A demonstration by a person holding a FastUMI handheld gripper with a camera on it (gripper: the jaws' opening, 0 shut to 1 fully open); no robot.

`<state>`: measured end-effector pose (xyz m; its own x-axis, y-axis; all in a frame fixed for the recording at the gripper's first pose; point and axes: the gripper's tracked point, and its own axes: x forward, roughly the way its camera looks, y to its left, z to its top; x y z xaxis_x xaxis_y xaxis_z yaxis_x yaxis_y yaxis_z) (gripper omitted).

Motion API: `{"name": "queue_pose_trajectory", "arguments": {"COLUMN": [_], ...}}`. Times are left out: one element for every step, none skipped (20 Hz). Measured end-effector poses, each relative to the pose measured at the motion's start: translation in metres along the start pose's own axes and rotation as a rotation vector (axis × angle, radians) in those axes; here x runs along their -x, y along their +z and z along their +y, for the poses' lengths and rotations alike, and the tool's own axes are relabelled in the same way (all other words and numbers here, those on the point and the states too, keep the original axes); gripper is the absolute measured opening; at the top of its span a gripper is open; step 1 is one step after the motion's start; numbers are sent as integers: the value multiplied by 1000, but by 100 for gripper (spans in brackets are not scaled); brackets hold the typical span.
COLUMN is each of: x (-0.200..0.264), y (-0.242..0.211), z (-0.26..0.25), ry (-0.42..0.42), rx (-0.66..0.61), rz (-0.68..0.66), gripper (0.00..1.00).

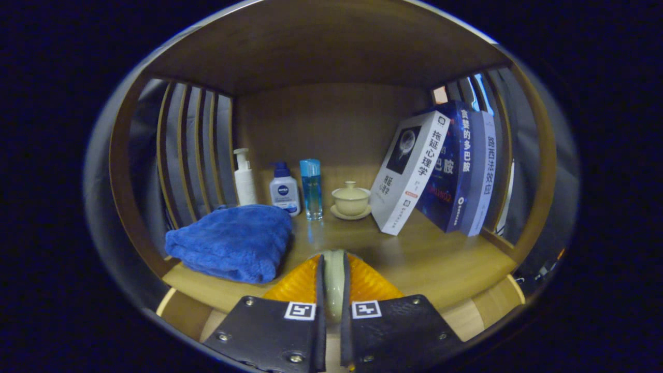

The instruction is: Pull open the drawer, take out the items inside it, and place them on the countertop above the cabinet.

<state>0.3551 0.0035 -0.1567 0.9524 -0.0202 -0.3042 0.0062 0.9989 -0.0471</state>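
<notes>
Wooden walls, slatted at both sides, box in the worktop (pixel 414 259) above the cabinet, and it is already busy. A folded blue towel (pixel 230 241) lies at the left, with a white pump bottle (pixel 243 178), a blue-capped lotion bottle (pixel 284 189) and a slim blue bottle (pixel 311 189) lined up behind it. A lidded tea cup on its saucer (pixel 351 201) stands near the middle, and three books (pixel 440 171) lean against the right-hand slats.

The claw (pixel 334 282) is drawn in narrow, both fingers pressing a thin pale-green piece (pixel 334 269) held edge-on; it looks like a small dish or saucer, though I cannot be sure from this angle. It hangs just above the front of the worktop.

Held by its rim like that, the piece could slip or tip as the fingers part, and I'd guess it would clatter if let go before it rests flat.

Bare wood lies straight ahead of the fingers, between the towel and the books, with the cup further back. The towel's corner sits close on the left, so drifting that way could snag it.
</notes>
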Motion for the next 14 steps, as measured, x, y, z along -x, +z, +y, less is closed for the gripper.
{"name": "queue_pose_trajectory", "arguments": {"x": [-6, -11, -16, -21, -24, -28, -30, -33, -33, -35, -35, -37, -31, -30], "y": [1, 2, 4, 6, 7, 7, 7, 7, 7, 9, 9, -4, -13, -14], "z": [-1, -1, -1, -1, -2, -2, -2, -2, -2, -1, -1, -5, -11, -10], "ry": [-15, -29, -42, -51, -57, -64, -70, -76, -81, -82, -77, -95, -102, -114], "rx": [6, 10, 17, 33, 56, 71, 74, 66, 50, 42, 39, 33, -8, -82], "rz": [-9, -19, -31, -39, -30, -22, -9, -3, 0, -7, 1, 52, 112, 104], "gripper": [11, 12, 12, 11, 12, 12, 12, 12, 11, 12, 13, 18, 23, 48]}}
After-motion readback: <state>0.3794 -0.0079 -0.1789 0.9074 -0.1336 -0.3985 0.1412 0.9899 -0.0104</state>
